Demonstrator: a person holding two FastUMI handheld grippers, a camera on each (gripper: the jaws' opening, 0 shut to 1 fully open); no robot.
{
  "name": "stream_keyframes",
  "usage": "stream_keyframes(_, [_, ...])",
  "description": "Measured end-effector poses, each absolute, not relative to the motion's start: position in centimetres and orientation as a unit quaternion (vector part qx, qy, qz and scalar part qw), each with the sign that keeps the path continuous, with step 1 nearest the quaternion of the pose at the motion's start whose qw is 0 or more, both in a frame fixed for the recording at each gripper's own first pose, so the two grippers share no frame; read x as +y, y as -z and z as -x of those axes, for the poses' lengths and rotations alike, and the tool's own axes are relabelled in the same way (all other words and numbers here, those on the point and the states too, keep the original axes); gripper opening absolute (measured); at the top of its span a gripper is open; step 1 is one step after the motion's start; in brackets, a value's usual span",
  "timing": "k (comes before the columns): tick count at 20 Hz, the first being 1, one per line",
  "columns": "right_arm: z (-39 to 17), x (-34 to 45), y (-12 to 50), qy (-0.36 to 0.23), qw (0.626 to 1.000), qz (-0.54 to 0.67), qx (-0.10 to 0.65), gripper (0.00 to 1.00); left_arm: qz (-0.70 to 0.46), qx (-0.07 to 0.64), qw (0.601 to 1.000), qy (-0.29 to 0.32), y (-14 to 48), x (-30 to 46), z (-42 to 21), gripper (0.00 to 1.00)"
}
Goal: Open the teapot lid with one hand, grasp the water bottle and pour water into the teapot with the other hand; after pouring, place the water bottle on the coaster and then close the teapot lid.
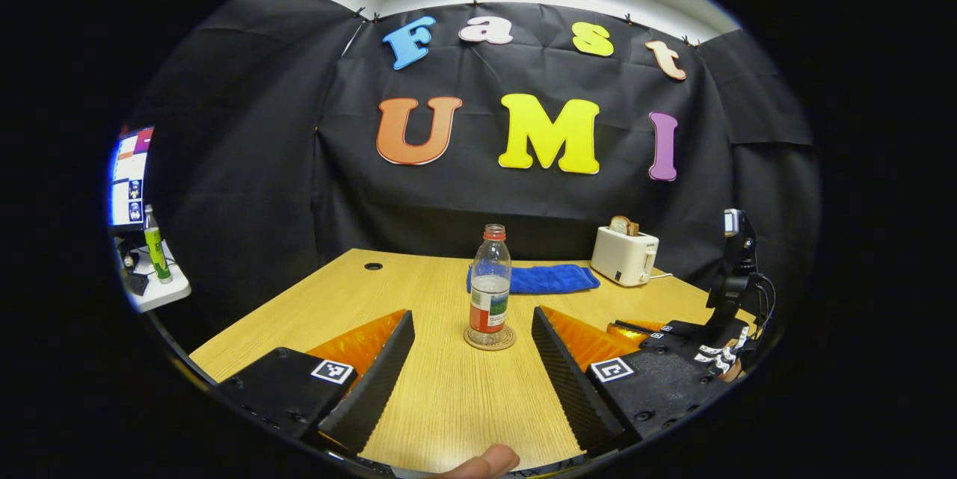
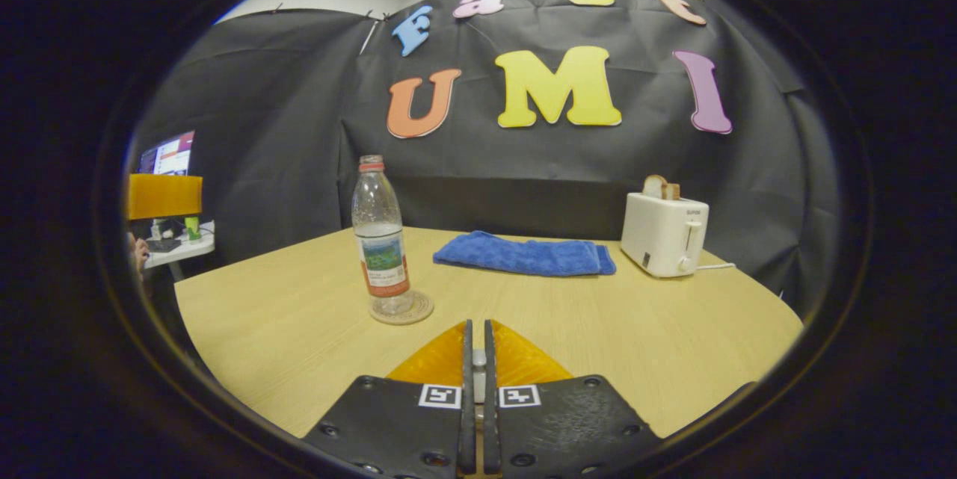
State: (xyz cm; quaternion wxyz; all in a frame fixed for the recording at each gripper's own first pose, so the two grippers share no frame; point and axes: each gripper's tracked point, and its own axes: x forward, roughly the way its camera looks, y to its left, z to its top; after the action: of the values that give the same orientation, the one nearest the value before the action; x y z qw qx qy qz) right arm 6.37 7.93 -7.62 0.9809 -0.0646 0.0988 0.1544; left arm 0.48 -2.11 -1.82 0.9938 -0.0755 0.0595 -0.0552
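The water bottle (image 1: 490, 291) stood upright on the coaster (image 1: 490, 338), partly filled, so the pouring looked finished and the bottle set down; no teapot could be made out, so the lid's state could not be told. The left gripper (image 1: 472, 356) had its jaws wide open and empty, facing the bottle. The right gripper (image 2: 478, 382) had its jaws closed, or nearly so, on something small I could not identify. On the counter (image 2: 299, 329) I counted one bottle, one coaster, one blue towel (image 2: 523, 255) and one toaster (image 2: 664, 234).

A wooden table (image 2: 299, 329) with a light grain carries everything here. A round coaster (image 2: 402, 309) lies on it, and a water bottle (image 2: 381, 240) stands upright on the coaster. Farther back, a folded blue towel (image 2: 523, 255) lies flat. A white toaster (image 2: 664, 234) stands near the far right edge, its cord (image 2: 716, 267) trailing off. A small dark hole (image 1: 373, 266) marks the tabletop's far left.
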Motion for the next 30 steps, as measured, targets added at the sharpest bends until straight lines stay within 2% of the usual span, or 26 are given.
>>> stream_keyframes(2, [-6.2,7.7,7.6,-0.15,0.982,0.064,0.096,0.06,0.074,0.06,0.994,0.057,1.9,-2.3,-0.6,0.99])
stream_keyframes(4, [-6.2,7.9,7.4,-0.151,0.982,0.057,0.099,0.04,0.072,0.063,0.994,0.058,2.3,-2.3,-0.8,0.99])
stream_keyframes(7, [-5.4,7.3,6.4,-0.145,0.984,0.058,0.089,0.12,0.075,0.065,0.993,0.056,2.4,-2.2,-0.9,0.99])
stream_keyframes(8, [-5.3,7.0,5.9,-0.14,0.985,0.061,0.084,0.18,0.075,0.066,0.993,0.055,2.4,-2.2,-0.9,0.99])
stream_keyframes(9, [-5.0,6.7,5.5,-0.137,0.985,0.063,0.08,0.3,0.073,0.066,0.994,0.052,2.4,-2.1,-0.8,0.99])
stream_keyframes(10, [-4.6,6.4,5.0,-0.135,0.986,0.064,0.077,0.33,0.07,0.064,0.994,0.049,2.2,-1.9,-0.8,0.99])
stream_keyframes(11, [-4.1,6.1,4.5,-0.134,0.986,0.064,0.072,0.43,0.068,0.062,0.995,0.043,2.1,-1.7,-0.7,0.99])
stream_keyframes(12, [-3.6,5.7,3.8,-0.131,0.987,0.063,0.067,0.46,0.069,0.059,0.995,0.039,1.8,-1.5,-0.6,0.99])
stream_keyframes(14, [-2.5,4.5,2.6,-0.122,0.989,0.065,0.057,0.63,0.075,0.056,0.995,0.038,1.4,-1.7,-0.4,0.99])
stream_keyframes(15, [-1.9,4.0,2.0,-0.12,0.989,0.065,0.053,0.75,0.079,0.055,0.995,0.038,1.2,-1.9,-0.3,0.99])
stream_keyframes(16, [-1.5,3.2,1.2,-0.111,0.99,0.066,0.048,0.78,0.081,0.054,0.995,0.038,1.1,-2.1,-0.2,0.99])
stream_keyframes(19, [0.0,0.9,-0.8,-0.092,0.993,0.064,0.038,0.96,0.074,0.051,0.995,0.035,0.7,-2.3,0.2,0.99])
stream_keyframes(29, [4.0,-7.0,-5.6,-0.02,0.998,0.056,0.016,0.95,0.043,0.059,0.997,0.027,0.5,-2.7,1.0,0.99])
stream_keyframes(30, [4.3,-7.3,-6.1,-0.017,0.999,0.043,0.01,0.97,0.051,0.065,0.996,0.027,0.7,-2.8,1.0,0.99])
